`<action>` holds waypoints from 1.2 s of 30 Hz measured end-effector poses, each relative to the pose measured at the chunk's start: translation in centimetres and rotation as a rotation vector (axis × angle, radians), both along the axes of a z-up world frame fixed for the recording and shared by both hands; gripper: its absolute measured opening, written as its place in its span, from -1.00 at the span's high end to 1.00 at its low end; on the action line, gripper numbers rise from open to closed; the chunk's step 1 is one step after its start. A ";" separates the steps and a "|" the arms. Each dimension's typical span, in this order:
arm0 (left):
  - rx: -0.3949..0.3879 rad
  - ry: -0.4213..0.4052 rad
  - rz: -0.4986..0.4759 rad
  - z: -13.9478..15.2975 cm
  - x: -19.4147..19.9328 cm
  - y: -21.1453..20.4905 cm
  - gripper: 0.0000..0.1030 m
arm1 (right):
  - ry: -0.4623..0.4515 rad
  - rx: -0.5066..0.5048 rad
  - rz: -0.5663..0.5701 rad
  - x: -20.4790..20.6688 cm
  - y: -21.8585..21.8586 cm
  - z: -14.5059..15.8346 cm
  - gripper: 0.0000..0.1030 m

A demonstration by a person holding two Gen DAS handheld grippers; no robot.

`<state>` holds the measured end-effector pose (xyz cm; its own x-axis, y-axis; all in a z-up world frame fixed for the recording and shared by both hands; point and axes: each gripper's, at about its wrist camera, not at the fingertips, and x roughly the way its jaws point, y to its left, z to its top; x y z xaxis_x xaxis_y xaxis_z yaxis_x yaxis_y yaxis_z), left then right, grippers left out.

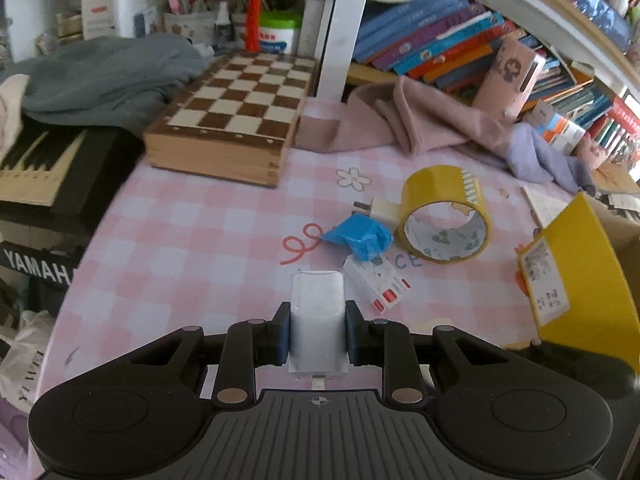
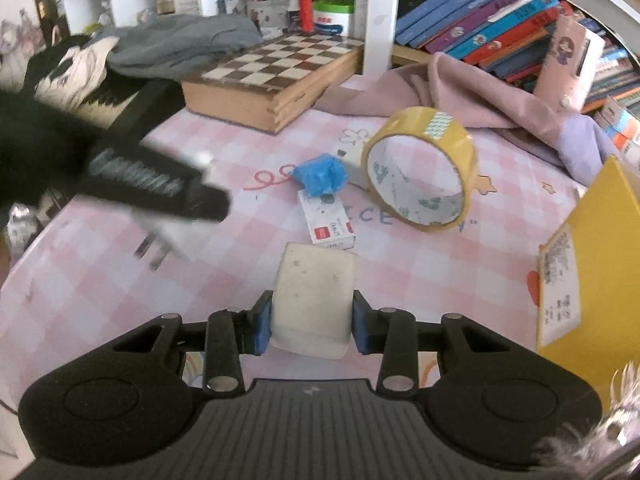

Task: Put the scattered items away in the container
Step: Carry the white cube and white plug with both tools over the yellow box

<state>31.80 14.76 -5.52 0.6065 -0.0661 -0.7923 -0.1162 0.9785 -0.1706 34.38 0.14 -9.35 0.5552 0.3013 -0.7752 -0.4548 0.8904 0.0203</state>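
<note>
In the left wrist view my left gripper (image 1: 318, 322) is shut on a white plug adapter (image 1: 318, 304), held above the pink checked tablecloth (image 1: 192, 240). The right wrist view shows that gripper (image 2: 192, 196) blurred at the left, with the adapter's metal prongs (image 2: 156, 250) hanging below it. My right gripper (image 2: 312, 324) is shut on a dirty white block (image 2: 314, 292). Ahead lie a small white box with a red mark (image 1: 378, 282) (image 2: 328, 220), a crumpled blue piece (image 1: 360, 236) (image 2: 320, 178), a yellow tape roll (image 1: 444, 216) (image 2: 420, 168) and another white plug (image 1: 378, 210). The yellow container (image 1: 576, 272) (image 2: 592, 248) stands at the right.
A wooden chessboard box (image 1: 236, 120) sits at the back left, with grey clothes (image 1: 100, 76) behind it. Pink and lilac cloths (image 1: 432, 124) lie at the back right under shelves of books (image 1: 460, 36). A white post (image 1: 340, 28) rises behind the table.
</note>
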 end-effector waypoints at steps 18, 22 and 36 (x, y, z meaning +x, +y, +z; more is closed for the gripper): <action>0.004 -0.116 -0.002 5.0 -8.6 -1.5 0.52 | -0.048 0.050 -0.071 -7.1 -2.3 5.5 0.30; 0.009 -0.140 -0.022 5.9 -10.4 -2.2 0.52 | -0.066 0.054 -0.082 -8.8 -2.8 6.2 0.30; 0.018 -0.194 -0.045 8.1 -17.6 -3.1 0.52 | -0.090 0.077 -0.081 -16.2 -3.8 8.5 0.30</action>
